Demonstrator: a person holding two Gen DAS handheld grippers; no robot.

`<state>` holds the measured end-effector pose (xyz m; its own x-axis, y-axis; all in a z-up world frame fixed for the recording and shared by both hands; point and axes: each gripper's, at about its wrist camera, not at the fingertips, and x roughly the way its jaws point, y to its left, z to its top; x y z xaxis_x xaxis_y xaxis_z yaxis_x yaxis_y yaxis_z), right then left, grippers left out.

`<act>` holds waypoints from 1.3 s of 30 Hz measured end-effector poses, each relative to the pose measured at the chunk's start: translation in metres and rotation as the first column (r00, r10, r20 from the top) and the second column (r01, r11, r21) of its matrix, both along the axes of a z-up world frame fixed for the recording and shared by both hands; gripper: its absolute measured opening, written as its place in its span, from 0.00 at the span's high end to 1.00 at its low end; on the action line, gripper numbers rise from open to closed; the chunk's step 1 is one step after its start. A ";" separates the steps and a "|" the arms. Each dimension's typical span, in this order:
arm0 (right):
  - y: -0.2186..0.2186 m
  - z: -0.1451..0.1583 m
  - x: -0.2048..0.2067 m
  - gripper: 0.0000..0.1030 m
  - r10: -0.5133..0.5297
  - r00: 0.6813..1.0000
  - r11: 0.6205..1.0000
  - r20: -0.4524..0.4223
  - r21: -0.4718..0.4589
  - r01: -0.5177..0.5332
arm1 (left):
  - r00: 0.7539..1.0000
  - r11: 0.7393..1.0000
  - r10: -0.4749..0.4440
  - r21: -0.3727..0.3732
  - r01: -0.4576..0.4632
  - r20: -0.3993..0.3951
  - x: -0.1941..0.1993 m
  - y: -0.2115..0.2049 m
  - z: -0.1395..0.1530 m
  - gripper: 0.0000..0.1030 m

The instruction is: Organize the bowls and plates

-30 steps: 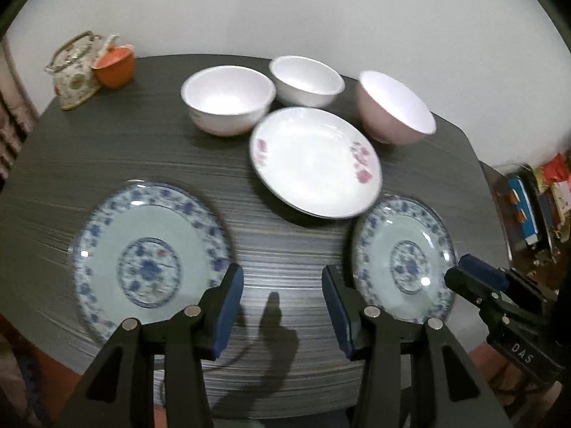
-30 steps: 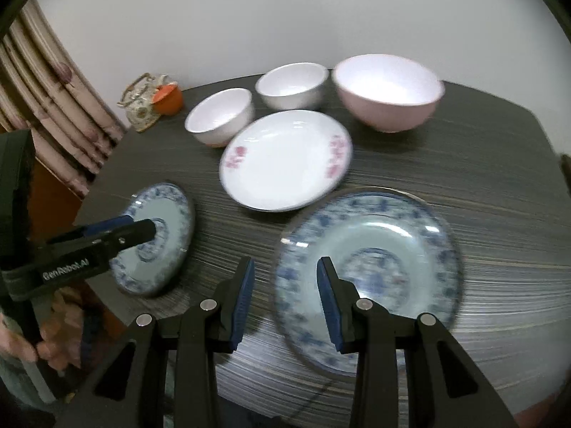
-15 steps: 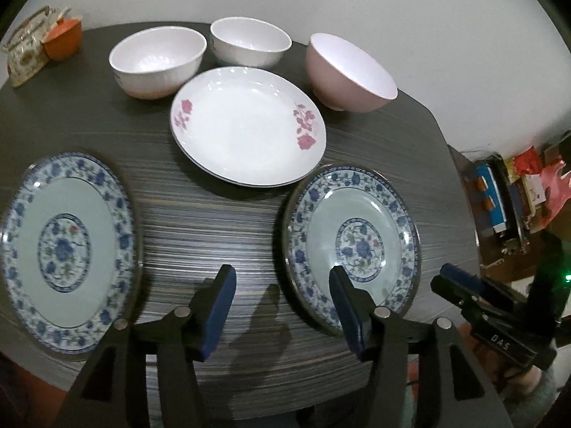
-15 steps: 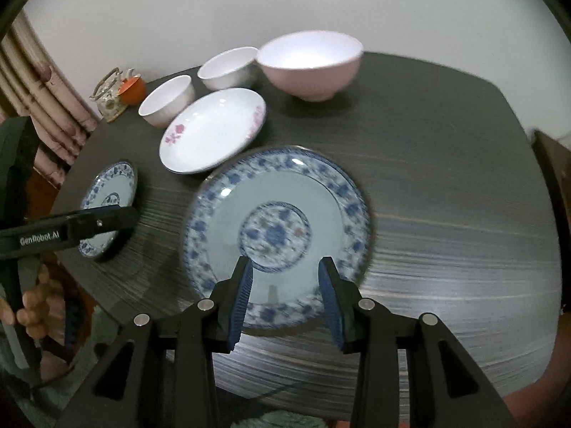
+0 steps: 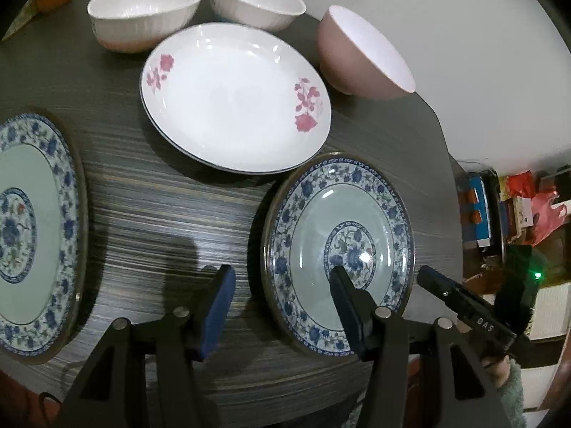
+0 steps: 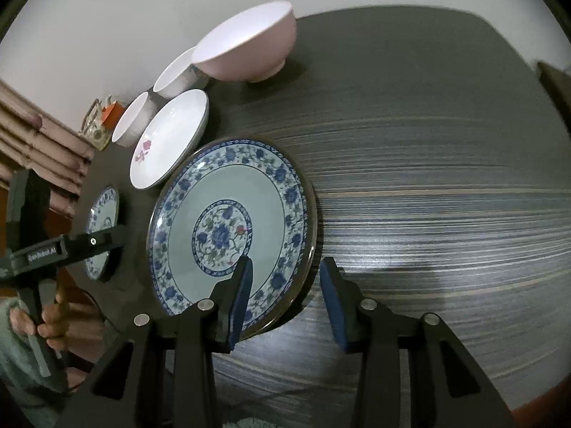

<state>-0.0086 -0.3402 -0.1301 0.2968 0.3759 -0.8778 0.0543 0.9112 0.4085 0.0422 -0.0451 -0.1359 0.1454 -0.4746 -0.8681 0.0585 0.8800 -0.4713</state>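
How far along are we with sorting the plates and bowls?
Nothing is stacked yet. Both grippers are open and empty: the left gripper and right gripper straddle opposite rims of the same blue-patterned plate. Still separate: the other blue plate, pink-flowered plate, two white bowls, pink bowl.

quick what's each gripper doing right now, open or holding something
Left gripper: open, holding nothing, straddling the blue plate's near rim.
Right gripper: open, holding nothing, straddling the same plate's rim.

Your left gripper (image 5: 282, 287): black frame, blue pads, silver screws.
Your right gripper (image 6: 285, 278): matching; "DAS" marking.
Your sleeve (image 6: 14, 353): fuzzy pale green.
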 end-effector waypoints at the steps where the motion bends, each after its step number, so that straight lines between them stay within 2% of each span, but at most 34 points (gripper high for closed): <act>1: -0.001 -0.003 0.002 0.63 0.005 1.000 1.000 -0.005 0.015 -0.005 | 1.000 1.000 0.006 -0.002 -0.006 -0.012 0.002 0.000 -0.003 0.45; 6: -0.008 -0.016 0.010 0.63 -0.024 1.000 0.995 -0.021 0.098 0.025 | 0.999 1.000 0.010 -0.020 -0.011 -0.037 0.005 -0.004 -0.011 0.45; 18: -0.008 -0.027 0.024 0.71 0.010 1.000 0.989 -0.019 0.148 -0.007 | 0.998 1.000 -0.014 -0.012 0.013 -0.057 0.011 -0.016 -0.016 0.47; 20: -0.010 -0.029 0.025 0.76 0.008 1.000 0.989 -0.021 0.150 -0.005 | 0.998 1.000 -0.020 -0.002 0.020 -0.058 0.012 -0.018 -0.017 0.50; 22: -0.011 -0.030 0.026 0.78 0.006 1.000 0.988 -0.023 0.152 -0.003 | 0.998 1.000 -0.026 0.014 0.027 -0.061 0.014 -0.020 -0.018 0.60; 25: -0.011 -0.030 0.028 0.80 0.009 1.000 0.989 -0.022 0.147 -0.006 | 0.998 0.999 -0.023 0.029 0.025 -0.060 0.014 -0.019 -0.019 0.66; 30: -0.013 -0.034 0.031 0.84 0.000 1.000 0.988 -0.024 0.152 0.003 | 0.997 0.999 -0.026 0.046 0.029 -0.067 0.014 -0.018 -0.022 0.72; 36: -0.012 -0.036 0.034 0.86 -0.007 1.000 0.988 -0.028 0.152 0.011 | 0.997 0.998 -0.024 0.047 0.027 -0.069 0.015 -0.021 -0.025 0.73; 39: -0.011 -0.035 0.034 0.86 -0.003 1.000 0.990 -0.022 0.140 0.006 | 0.998 0.996 -0.043 0.073 0.047 -0.054 0.013 -0.024 -0.024 0.74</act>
